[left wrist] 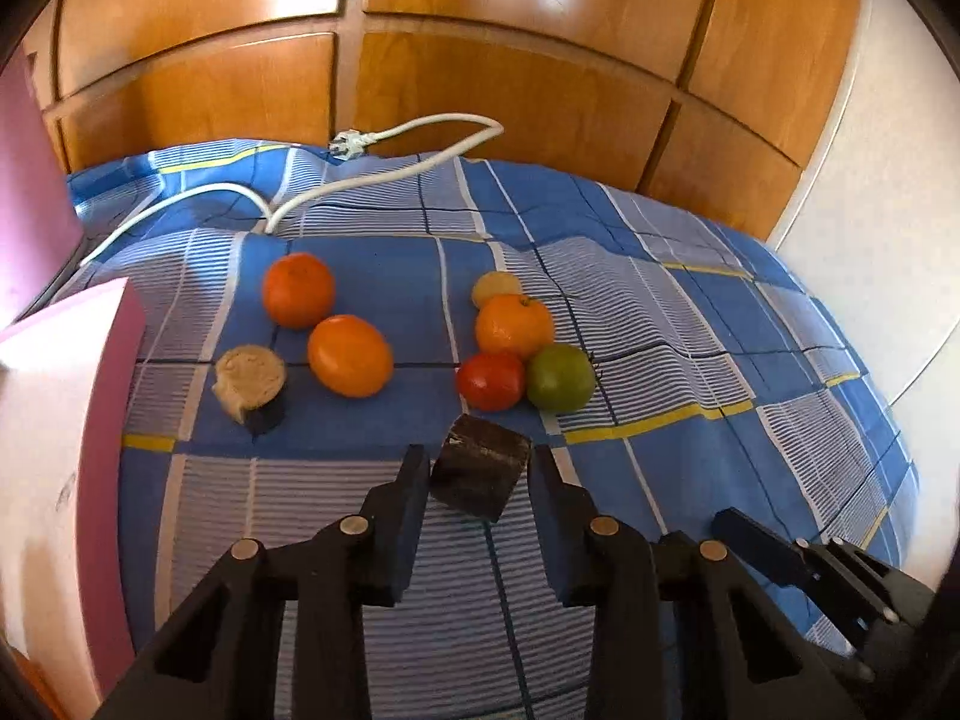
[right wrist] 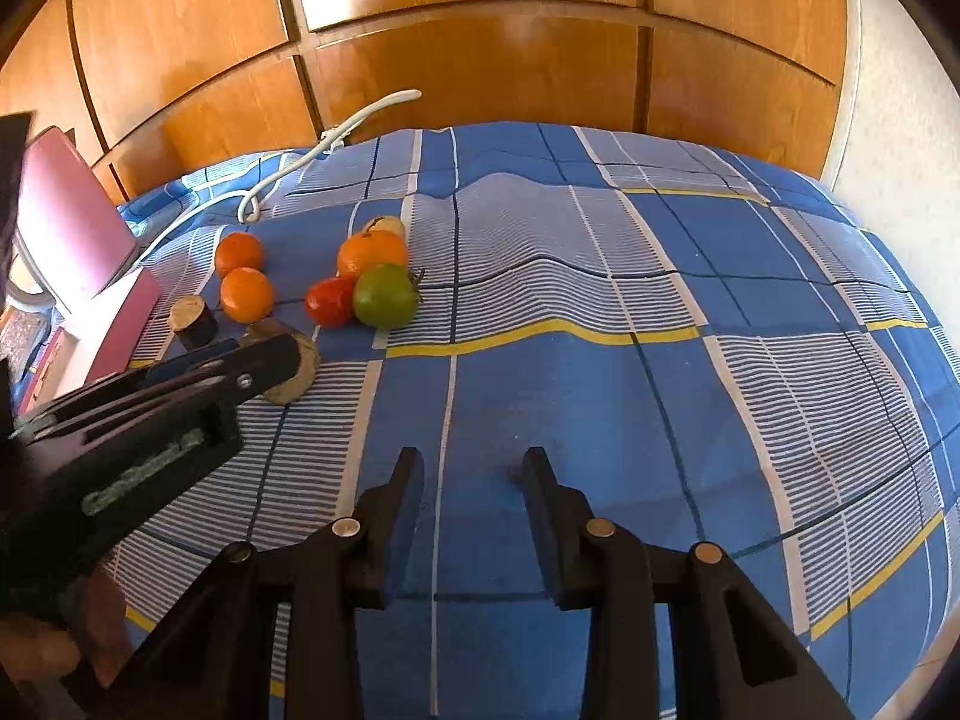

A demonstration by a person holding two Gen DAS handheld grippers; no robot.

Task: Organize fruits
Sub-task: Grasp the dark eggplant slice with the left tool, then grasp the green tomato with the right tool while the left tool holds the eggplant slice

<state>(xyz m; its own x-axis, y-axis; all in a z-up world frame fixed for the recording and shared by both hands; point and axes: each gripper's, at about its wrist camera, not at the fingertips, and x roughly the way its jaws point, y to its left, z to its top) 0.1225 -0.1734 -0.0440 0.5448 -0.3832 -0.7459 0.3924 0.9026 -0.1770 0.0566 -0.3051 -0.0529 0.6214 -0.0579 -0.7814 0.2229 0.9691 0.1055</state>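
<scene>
On the blue checked cloth (left wrist: 690,360) lie two oranges (left wrist: 298,290) (left wrist: 350,355) at left. At centre a third orange (left wrist: 514,325), a red tomato (left wrist: 490,381), a green fruit (left wrist: 560,378) and a pale yellow fruit (left wrist: 497,288) are bunched together. My left gripper (left wrist: 480,462) is shut on a dark brown chunk (left wrist: 480,474); the right wrist view shows that chunk's tan face (right wrist: 297,375) at the gripper's tip. A similar tan-topped chunk (left wrist: 252,387) lies near the oranges. My right gripper (right wrist: 474,462) hovers over bare cloth, its fingers a narrow gap apart with nothing between them.
A pink box (left wrist: 60,450) stands at the cloth's left edge. A white cable with a plug (left wrist: 384,174) trails across the far side. Wooden cupboard doors (left wrist: 480,60) rise behind, and a white wall (left wrist: 888,240) closes the right.
</scene>
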